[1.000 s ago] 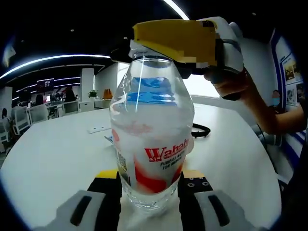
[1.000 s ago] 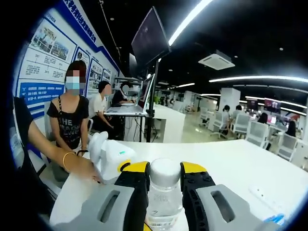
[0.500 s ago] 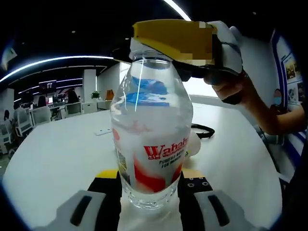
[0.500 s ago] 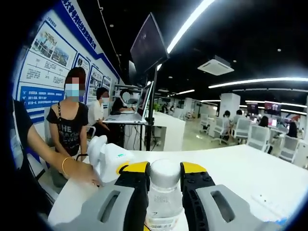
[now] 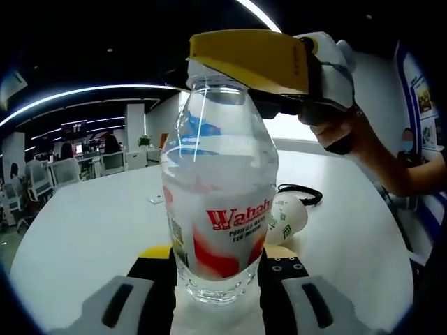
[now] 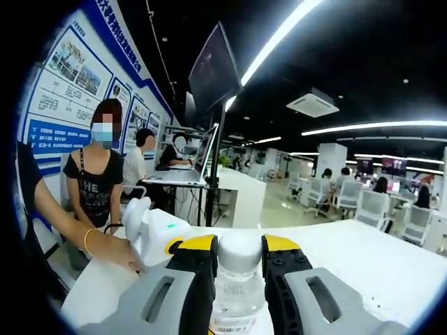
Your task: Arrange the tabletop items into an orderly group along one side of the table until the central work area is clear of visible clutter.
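In the left gripper view, people sit at desks in the far left background. A white table spreads across the view. A clear water bottle with a red and white label stands upright in the middle. The left gripper has its black, yellow-tipped jaws closed against the bottle's base, one on each side. At the bottle's top, the right gripper comes in from the right, its yellow jaw lying across the cap area, held by a hand. Just right of the bottle, a white cup lies on its side on the table, and beyond it lies a black cable.

In the right gripper view, a person's arm with a bracelet reaches to the table's left edge, the hand touching a white device. Seated people are behind it, by a blue wall board. In the middle, the right gripper has its jaws clamped on the bottle's white cap. A monitor on a stand rises behind, and office chairs stand far right.
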{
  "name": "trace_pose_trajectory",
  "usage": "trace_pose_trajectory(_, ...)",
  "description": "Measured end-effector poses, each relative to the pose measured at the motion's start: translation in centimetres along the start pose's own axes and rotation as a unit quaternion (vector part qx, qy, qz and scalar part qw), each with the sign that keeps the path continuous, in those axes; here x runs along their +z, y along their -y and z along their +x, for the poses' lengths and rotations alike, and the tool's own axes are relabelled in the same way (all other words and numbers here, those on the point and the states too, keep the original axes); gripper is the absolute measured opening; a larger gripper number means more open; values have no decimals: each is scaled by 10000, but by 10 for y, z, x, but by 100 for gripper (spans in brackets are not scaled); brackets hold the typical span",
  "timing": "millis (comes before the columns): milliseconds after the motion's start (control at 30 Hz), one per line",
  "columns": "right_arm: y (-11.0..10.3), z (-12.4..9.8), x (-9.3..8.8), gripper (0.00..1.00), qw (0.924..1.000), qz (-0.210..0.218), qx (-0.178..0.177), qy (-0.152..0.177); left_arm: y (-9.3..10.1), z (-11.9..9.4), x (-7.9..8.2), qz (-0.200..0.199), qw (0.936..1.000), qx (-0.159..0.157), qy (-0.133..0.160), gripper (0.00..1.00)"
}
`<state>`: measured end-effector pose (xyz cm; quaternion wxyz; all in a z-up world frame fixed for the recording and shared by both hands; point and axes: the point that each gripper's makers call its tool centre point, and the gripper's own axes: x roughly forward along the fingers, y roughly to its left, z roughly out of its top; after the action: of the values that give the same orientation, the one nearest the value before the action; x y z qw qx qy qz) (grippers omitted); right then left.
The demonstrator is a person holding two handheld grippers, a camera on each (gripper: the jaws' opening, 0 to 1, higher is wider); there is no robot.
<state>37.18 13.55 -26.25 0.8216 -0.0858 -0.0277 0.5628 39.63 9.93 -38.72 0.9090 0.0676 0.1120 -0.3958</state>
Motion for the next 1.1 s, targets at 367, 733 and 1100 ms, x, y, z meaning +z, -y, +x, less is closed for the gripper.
trace_pose_trajectory(367,8,16,-1,22,9999,-104,17,-70,-18,2,2,-35,9999,133,12,44)
trace_pose_trajectory(733,29,37,-8,23,9997,-167,-24,-184,-42,10,-4,-64,9995,268,-159,44)
trace_pose_trajectory(1100,39,55,-12,23,9997,-120,40,-208,-61,12,-7,-183,9992,332,-154,44)
